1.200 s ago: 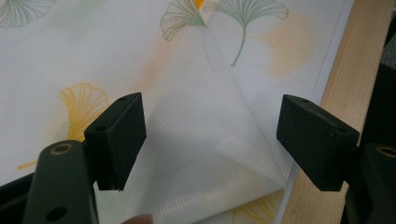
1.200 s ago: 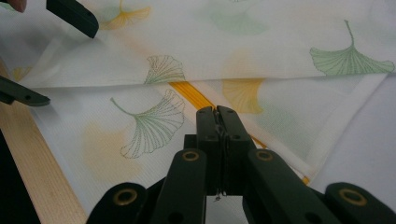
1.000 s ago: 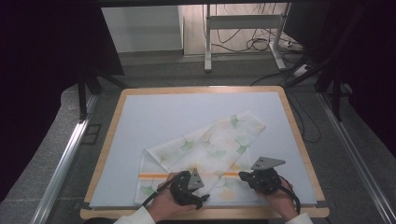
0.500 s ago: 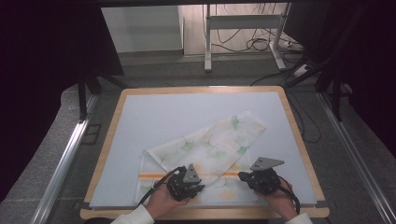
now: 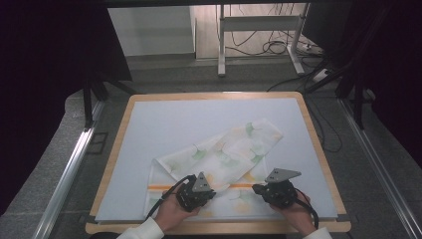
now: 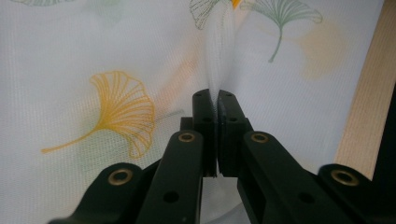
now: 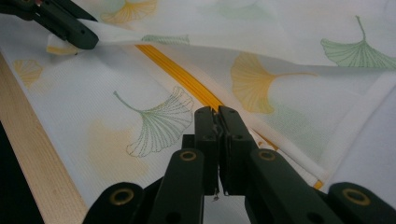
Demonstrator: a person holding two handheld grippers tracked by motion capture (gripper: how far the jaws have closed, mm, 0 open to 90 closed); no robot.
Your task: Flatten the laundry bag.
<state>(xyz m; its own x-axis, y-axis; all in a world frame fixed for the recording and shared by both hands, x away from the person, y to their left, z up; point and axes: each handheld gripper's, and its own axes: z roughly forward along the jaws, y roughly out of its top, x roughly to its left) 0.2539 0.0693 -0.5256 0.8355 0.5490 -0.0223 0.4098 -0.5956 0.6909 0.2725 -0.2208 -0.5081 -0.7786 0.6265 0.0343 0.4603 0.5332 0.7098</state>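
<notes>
Wood-edged white table [image 5: 164, 119] stands on grey floor [image 5: 164, 74].

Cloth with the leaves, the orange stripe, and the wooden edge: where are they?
cloth [image 5: 224, 149], high view, middle of its folded part.
orange stripe [image 7: 187, 81], right gripper view, middle of the stripe.
wooden edge [image 6: 364, 107], left gripper view, bare wood beside the cloth.
</notes>
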